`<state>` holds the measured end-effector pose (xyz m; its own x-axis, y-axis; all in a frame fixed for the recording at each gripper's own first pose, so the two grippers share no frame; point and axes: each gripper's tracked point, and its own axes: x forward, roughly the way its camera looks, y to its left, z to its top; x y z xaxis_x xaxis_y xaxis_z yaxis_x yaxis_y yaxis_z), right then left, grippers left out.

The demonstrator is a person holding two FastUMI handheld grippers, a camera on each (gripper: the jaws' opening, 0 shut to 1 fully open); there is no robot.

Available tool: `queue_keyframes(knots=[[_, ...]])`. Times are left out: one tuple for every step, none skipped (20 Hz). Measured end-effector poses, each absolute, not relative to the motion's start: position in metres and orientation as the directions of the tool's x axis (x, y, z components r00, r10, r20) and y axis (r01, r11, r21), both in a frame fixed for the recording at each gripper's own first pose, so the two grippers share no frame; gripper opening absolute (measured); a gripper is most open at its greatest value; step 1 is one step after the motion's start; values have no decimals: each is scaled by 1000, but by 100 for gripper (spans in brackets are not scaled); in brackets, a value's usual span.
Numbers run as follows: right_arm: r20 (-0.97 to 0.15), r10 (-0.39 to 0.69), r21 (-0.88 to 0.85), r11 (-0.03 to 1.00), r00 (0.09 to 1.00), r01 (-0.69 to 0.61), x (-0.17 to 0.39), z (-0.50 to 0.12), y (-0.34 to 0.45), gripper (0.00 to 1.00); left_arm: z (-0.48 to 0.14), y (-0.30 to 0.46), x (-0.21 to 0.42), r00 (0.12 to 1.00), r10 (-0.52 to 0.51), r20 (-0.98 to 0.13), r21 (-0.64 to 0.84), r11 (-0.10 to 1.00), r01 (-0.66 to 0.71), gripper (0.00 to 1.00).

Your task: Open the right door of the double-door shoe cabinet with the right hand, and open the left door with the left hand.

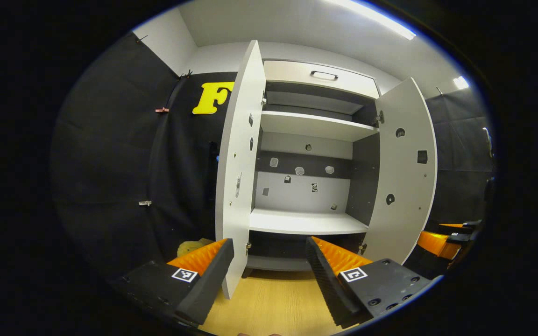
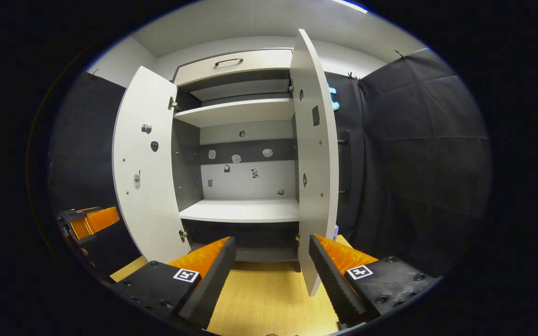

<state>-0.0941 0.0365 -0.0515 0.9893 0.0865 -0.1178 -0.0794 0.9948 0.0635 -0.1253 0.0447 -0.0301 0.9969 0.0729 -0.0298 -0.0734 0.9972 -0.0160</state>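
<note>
Both flat white doors of the white shoe cabinet (image 1: 304,140) stand wide open, left door (image 1: 238,154) and right door (image 2: 313,154). Each tool, left tool (image 1: 269,266) and right tool (image 2: 271,263), is spread and holds nothing, so the task looks done.

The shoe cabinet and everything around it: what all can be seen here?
shoe cabinet: one, white with dark inner panels, straight ahead, shelves bare.
left door: one, white, swung open.
right door: one, white, swung open.
drawer: one, white with a dark handle, along the top, closed.
floor: pale wood, under the cabinet.
yellow object: one, low beside the left door, unclear what.
left gripper: open, holding nothing.
right gripper: open, holding nothing.
</note>
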Motion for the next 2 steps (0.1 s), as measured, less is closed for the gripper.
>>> queue_keyframes(knots=[[-120,78,62,996,990,-71,-95,-54,36,98,-33,44,-124,998,61,-34,-23,998,-62,95],[-123,71,65,996,990,-64,-96,-56,36,98,-37,43,-124,998,48,-37,-25,999,-48,95]])
